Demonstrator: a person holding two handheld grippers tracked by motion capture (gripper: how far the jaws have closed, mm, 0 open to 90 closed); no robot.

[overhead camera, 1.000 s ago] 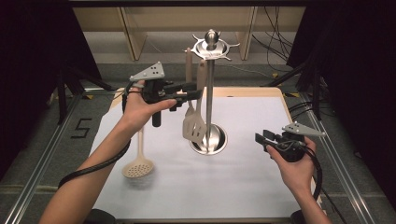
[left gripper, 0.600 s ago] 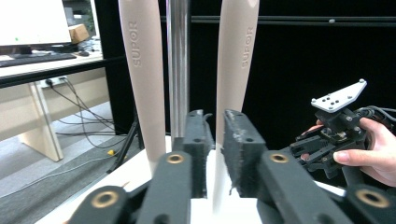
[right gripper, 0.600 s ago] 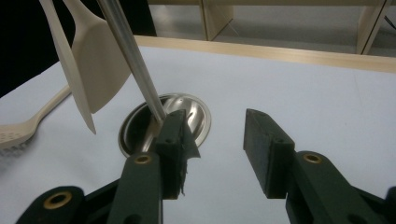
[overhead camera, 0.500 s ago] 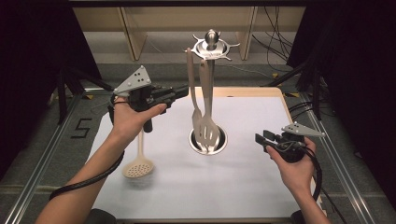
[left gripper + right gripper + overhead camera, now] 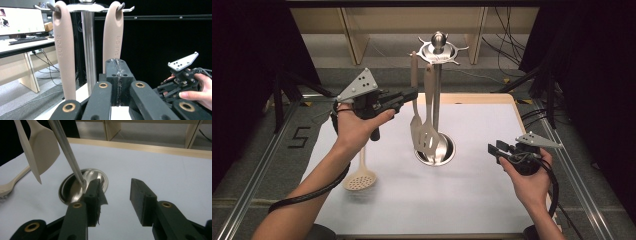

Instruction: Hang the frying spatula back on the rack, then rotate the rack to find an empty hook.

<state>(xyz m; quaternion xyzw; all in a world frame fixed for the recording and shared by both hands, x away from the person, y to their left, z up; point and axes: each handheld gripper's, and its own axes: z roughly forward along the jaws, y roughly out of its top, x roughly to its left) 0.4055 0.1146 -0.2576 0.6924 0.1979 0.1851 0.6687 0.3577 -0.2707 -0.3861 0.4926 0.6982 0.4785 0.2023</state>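
A steel utensil stand (image 5: pixel 437 95) rises from a round base (image 5: pixel 446 151) in the middle of the white mat. Two beige utensils hang from its top hooks: a slotted turner (image 5: pixel 428 136) and a plain spatula (image 5: pixel 415 127). A beige skimmer (image 5: pixel 360 177) lies flat on the mat at the left. My left gripper (image 5: pixel 411 94) is held up just left of the hanging handles (image 5: pixel 63 50); its jaws have just been closing and now meet with nothing between them (image 5: pixel 117 75). My right gripper (image 5: pixel 493 149) hovers right of the base, open and empty (image 5: pixel 115 200).
The mat sits on a wooden table (image 5: pixel 472 96) with metal rails along both sides. Shelving and cables stand behind the table. In the right gripper view the stand's pole (image 5: pixel 66 150) and base (image 5: pixel 75 187) are close in front of the jaws.
My left gripper has drawn back to the left from the hanging utensil and risen a little, and its jaws have closed empty. The utensil now hangs straight. The right hand has kept still.
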